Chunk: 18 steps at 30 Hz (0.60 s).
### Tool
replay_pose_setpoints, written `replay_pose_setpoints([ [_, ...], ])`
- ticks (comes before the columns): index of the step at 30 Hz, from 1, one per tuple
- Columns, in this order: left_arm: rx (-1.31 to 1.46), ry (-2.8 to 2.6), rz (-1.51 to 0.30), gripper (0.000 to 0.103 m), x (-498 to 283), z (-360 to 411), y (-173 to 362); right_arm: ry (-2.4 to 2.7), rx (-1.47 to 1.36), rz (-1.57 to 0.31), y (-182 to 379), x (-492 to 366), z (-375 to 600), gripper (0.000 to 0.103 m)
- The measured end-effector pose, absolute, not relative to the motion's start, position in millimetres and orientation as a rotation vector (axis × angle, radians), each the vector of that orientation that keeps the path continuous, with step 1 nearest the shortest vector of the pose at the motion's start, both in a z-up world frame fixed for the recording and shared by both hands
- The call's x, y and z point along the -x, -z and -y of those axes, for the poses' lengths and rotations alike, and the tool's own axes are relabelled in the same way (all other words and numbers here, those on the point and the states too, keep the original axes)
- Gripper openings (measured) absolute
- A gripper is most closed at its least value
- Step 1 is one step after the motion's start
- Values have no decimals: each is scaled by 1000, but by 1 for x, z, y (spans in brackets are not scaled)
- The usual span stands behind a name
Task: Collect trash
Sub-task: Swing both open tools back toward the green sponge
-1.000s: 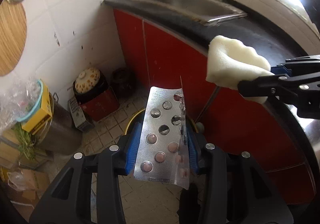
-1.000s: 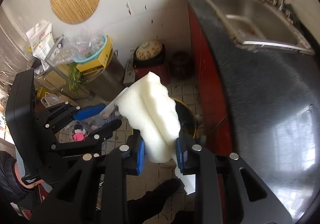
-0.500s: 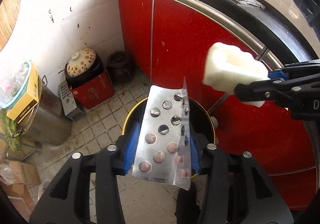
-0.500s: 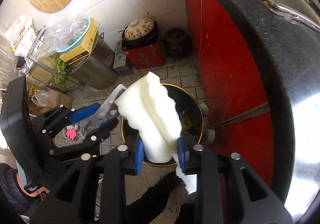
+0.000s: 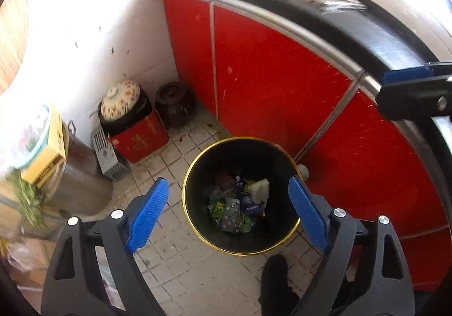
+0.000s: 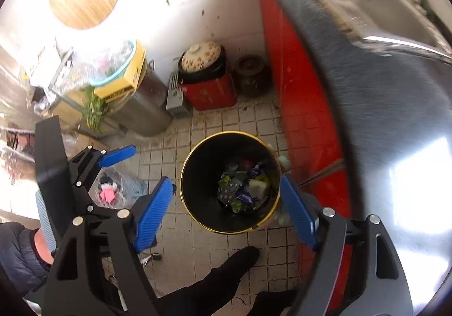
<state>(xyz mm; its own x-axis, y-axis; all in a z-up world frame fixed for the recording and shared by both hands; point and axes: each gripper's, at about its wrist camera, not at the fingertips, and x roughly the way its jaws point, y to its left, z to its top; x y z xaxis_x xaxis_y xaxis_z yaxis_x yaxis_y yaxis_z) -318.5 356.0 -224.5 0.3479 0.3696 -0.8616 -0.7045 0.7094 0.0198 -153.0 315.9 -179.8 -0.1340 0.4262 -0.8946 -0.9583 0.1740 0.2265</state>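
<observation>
I have both tools over the trash bin (image 5: 240,194), a black bucket with a gold rim standing on the tiled floor beside the red cabinet (image 5: 282,84). The left gripper (image 5: 228,214) has its jaws opening, nothing between the blue pads; through the gap I look straight down into the bin. The right gripper (image 6: 227,211) is the same: jaws opening, nothing held, the bin mouth framed between its pads.

The trash lies at the bottom of the bin: a silver pill sheet (image 5: 231,213) flat among green and blue wrappers, and a pale sponge piece (image 5: 260,189) just beside them toward the cabinet side. Both sit well inside the rim, so I judge this drop finished.

To close the step well, I would let the jaws spread fully before lifting, so nothing clings to a pad, then raise both tools straight up, clear of the rim and of each other, since the right tool's finger shows near the left one's view. My shoe (image 6: 226,273) is close to the bin, so I would mind not to knock it when turning back to the surface (image 6: 381,90) for more.
</observation>
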Motion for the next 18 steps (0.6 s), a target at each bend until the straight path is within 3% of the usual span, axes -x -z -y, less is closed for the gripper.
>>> replay_pose_setpoints([
  [10, 183, -350, -881, 91, 213, -280, 112, -891, 312, -957, 46, 53, -146, 82],
  [18, -36, 57, -821, 91, 85, -150, 60, -462, 91, -880, -3, 5, 55, 84],
])
